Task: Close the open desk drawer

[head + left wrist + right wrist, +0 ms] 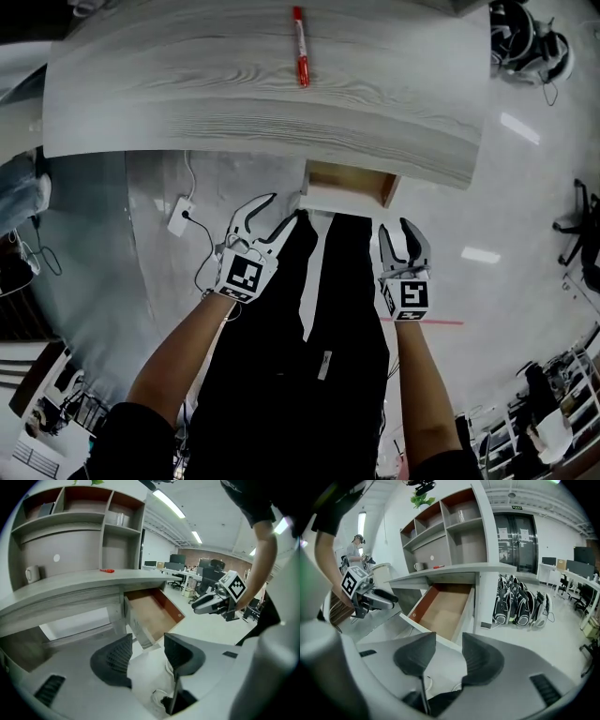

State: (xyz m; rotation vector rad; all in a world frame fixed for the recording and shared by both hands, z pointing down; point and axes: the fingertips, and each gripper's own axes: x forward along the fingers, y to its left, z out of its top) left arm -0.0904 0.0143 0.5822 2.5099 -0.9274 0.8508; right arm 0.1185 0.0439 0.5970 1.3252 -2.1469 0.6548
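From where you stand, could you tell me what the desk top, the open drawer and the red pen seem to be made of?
Desk top: matte grey wood-grain, probably laminate, judging by its streaky lines. Drawer: smooth brown board inside with pale front, likely coated wood panel. Red pen: probably plastic, from its even colour.

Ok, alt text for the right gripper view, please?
An open desk drawer, bare inside, sits beyond the open, empty jaws of the right gripper. The left gripper hovers at left; a red marker lies on the desk above.
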